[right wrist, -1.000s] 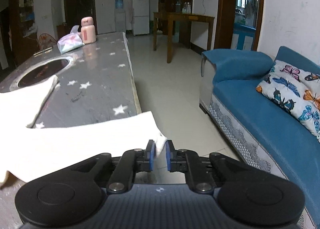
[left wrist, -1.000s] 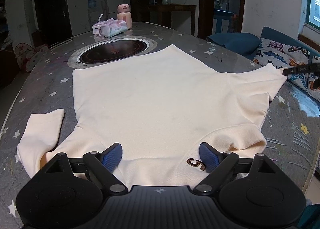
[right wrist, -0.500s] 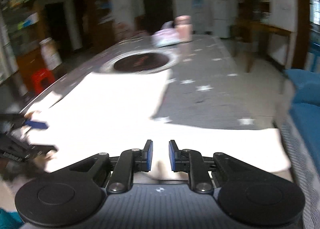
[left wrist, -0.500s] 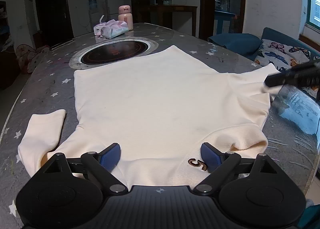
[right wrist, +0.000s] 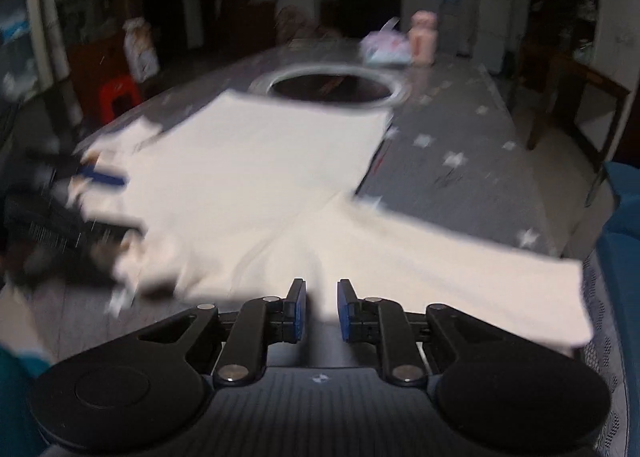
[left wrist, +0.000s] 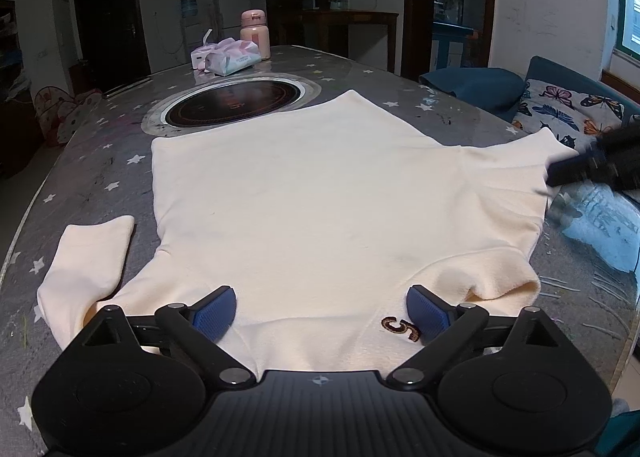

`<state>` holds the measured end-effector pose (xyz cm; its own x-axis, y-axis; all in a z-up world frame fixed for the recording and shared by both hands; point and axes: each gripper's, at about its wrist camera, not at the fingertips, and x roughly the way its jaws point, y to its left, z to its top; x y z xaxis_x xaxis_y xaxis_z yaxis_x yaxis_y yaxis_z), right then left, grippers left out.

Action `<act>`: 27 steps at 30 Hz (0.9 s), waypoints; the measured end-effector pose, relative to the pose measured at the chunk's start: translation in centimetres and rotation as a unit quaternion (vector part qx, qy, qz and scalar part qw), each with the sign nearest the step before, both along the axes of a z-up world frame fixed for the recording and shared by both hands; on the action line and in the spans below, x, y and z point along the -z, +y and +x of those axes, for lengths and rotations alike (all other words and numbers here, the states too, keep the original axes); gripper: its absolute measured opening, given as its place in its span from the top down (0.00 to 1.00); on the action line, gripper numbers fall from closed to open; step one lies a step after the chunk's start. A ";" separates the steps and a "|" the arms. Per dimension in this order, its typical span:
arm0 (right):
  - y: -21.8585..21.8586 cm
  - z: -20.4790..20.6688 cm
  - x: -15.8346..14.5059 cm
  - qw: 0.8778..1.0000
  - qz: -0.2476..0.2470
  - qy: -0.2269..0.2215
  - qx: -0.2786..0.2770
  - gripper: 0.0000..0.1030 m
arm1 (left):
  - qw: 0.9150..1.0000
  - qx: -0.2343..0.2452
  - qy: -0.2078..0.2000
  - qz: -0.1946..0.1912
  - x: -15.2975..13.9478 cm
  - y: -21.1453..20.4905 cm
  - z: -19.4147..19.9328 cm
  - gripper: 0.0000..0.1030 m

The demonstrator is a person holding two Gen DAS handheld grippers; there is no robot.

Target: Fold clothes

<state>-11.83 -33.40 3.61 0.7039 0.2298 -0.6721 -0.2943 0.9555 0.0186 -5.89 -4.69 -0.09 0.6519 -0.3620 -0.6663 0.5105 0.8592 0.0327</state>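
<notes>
A cream sweatshirt (left wrist: 320,193) lies spread flat on the grey star-patterned table (left wrist: 88,161), collar end near me, with a small "5" patch (left wrist: 401,328). My left gripper (left wrist: 320,311) is open, its blue pads low over the collar edge, holding nothing. One sleeve (left wrist: 86,261) lies at the left. In the blurred right wrist view the sweatshirt (right wrist: 256,161) fills the middle and its right sleeve (right wrist: 460,269) stretches to the right. My right gripper (right wrist: 321,309) is slightly open over the sleeve's near edge, holding nothing. It shows as a dark blur (left wrist: 596,165) at the right of the left wrist view.
A round black hob (left wrist: 236,103) is set in the table beyond the hem. A tissue pack (left wrist: 232,57) and a pink bottle (left wrist: 254,33) stand at the far end. A blue sofa with a butterfly cushion (left wrist: 560,113) runs along the right edge.
My right gripper let go of the sleeve tip, opened a little and swung round toward the shirt. The sleeve now lies on the table. My left gripper hardly moved.
</notes>
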 end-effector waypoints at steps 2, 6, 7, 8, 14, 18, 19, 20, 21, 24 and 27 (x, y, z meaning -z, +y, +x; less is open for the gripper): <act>-0.4 1.2 -0.3 1.000 0.006 -0.012 0.017 0.84 | 1.000 -0.001 0.000 0.000 0.0 0.0 0.0 0.07; -1.1 3.8 1.2 0.999 0.016 0.003 0.041 0.84 | 1.000 -0.003 0.001 0.000 0.1 0.1 -0.1 0.07; -1.1 4.1 1.6 0.999 0.011 0.006 0.042 0.84 | 1.000 -0.003 0.002 0.000 0.1 0.2 -0.1 0.06; -1.2 4.1 2.0 0.999 0.004 0.008 0.045 0.84 | 1.000 -0.004 0.002 -0.001 0.1 0.3 -0.1 0.06; -3.8 3.5 2.5 0.995 -0.010 0.013 0.095 0.83 | 1.000 -0.004 0.004 0.001 0.1 0.3 0.1 0.04; -3.3 3.0 1.9 0.997 -0.001 0.007 0.083 0.83 | 1.000 -0.005 0.004 0.000 0.1 0.3 0.1 0.04; -2.6 2.8 1.6 0.998 0.004 0.003 0.067 0.82 | 1.000 -0.006 0.004 -0.001 0.1 0.3 0.1 0.04; -1.8 2.7 1.4 0.999 0.011 0.000 0.050 0.81 | 1.000 -0.006 0.005 -0.001 0.1 0.4 0.2 0.04; -1.1 2.6 1.4 0.999 0.017 0.000 0.035 0.78 | 1.000 -0.007 0.006 -0.001 0.1 0.4 0.2 0.04; 1.4 2.5 1.9 1.000 0.019 0.011 -0.016 0.74 | 1.000 -0.008 0.012 -0.004 -0.2 0.6 0.2 0.04; 2.9 2.4 2.5 0.999 0.005 0.018 -0.038 0.72 | 1.000 -0.005 0.013 -0.010 -0.8 1.3 0.1 0.05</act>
<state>-9.40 -30.46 1.08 0.6602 0.2889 -0.6932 -0.3646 0.9303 0.0405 -5.78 -3.37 0.75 0.6378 -0.3690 -0.6760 0.5027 0.8644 0.0025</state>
